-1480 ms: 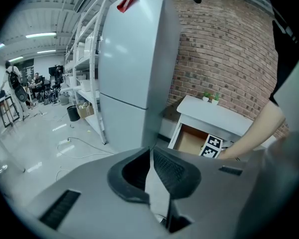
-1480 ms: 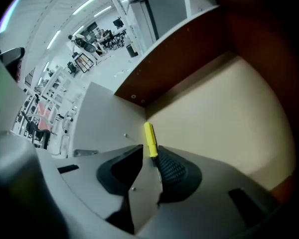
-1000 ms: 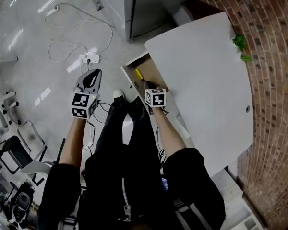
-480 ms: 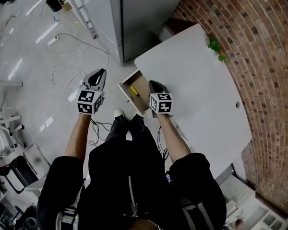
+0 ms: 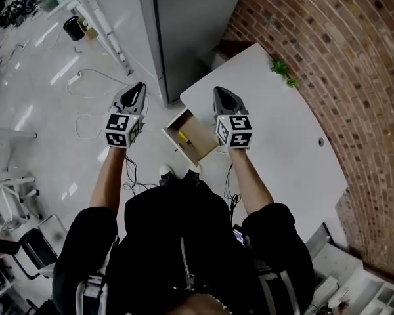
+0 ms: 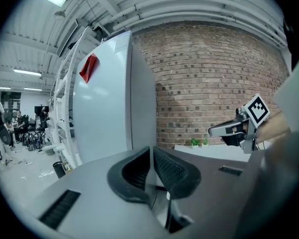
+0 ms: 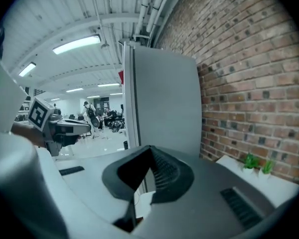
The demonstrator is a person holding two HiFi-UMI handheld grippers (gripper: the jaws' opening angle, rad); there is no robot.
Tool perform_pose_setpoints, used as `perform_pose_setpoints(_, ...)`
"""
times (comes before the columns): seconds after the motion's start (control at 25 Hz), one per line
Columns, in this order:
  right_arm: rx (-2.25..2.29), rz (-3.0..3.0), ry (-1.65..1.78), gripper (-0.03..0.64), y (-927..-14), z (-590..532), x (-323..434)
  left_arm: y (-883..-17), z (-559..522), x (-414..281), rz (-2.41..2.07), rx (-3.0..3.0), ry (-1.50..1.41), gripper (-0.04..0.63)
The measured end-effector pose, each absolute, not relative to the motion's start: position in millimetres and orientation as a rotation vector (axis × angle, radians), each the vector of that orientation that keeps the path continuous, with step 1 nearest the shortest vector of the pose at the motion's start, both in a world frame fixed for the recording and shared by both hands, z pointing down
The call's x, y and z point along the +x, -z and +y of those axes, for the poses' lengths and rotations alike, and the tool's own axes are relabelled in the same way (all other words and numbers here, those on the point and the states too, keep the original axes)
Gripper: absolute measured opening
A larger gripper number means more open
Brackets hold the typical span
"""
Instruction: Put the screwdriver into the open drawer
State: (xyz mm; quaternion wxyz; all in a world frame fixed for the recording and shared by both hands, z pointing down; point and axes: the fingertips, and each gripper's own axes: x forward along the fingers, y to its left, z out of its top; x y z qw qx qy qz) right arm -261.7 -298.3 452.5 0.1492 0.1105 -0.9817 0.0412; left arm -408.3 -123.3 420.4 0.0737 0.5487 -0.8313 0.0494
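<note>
Red brick wall [image 5: 354, 77] curves behind a white tabletop [image 5: 282, 143]. From the tabletop's left edge an open drawer [image 5: 198, 146] juts out over a pale floor. The left gripper [image 5: 140, 85] and right gripper [image 5: 218, 90] are held level on either side of the drawer, both clenched on nothing (each gripper view shows bare pads pressed together). The yellow screwdriver [image 5: 182, 137] lies inside the drawer, between and below the two grippers, roughly parallel to the drawer front. The right gripper looks slightly nearer. The placing seems done.
</note>
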Motion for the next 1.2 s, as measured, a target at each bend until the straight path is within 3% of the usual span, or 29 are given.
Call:
perform_pose_setpoints(0.28, 0.349, -2.937, -0.057, 0.008, -394.3, -305.1, -253.4, -389.8, -127.6, -404.0, -2.553, 1.675, -0.110, 0.041)
perform_pose_setpoints(1.2, 0.314, -2.918, -0.102, 0.008, -412.9, -293.3, -245.7, -403.3, -122.1, -393.2, -2.529, 1.649, -0.117, 0.041)
